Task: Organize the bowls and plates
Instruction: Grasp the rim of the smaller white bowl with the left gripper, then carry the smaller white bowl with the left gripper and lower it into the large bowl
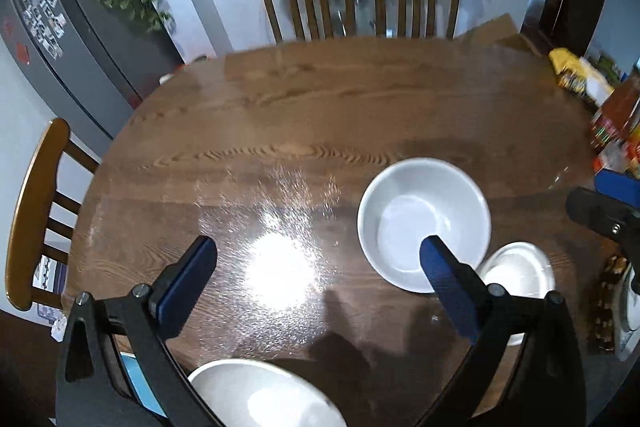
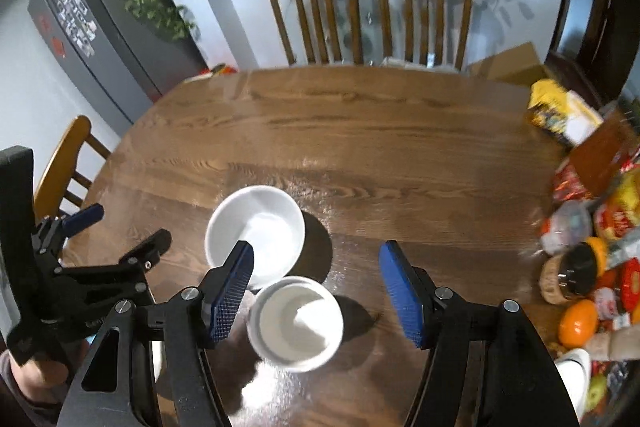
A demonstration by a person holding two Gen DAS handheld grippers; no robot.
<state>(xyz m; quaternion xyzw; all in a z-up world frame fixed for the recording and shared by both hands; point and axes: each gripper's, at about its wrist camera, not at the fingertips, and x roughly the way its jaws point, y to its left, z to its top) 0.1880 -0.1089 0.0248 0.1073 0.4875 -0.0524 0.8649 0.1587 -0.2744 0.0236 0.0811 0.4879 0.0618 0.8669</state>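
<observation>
Left gripper (image 1: 318,259) jaws wide apart over bare wooden table (image 1: 320,99), right gripper (image 2: 316,263) jaws apart above small white bowl (image 2: 295,323), larger white bowl (image 2: 255,234) just beyond.

On the wooden table (image 2: 360,131) stand three white bowls: a large one (image 1: 424,223), a smaller one (image 2: 296,323) just beside it, and a third (image 1: 264,395) at the table's near edge. Three wooden chairs (image 2: 424,11) surround the table.
</observation>
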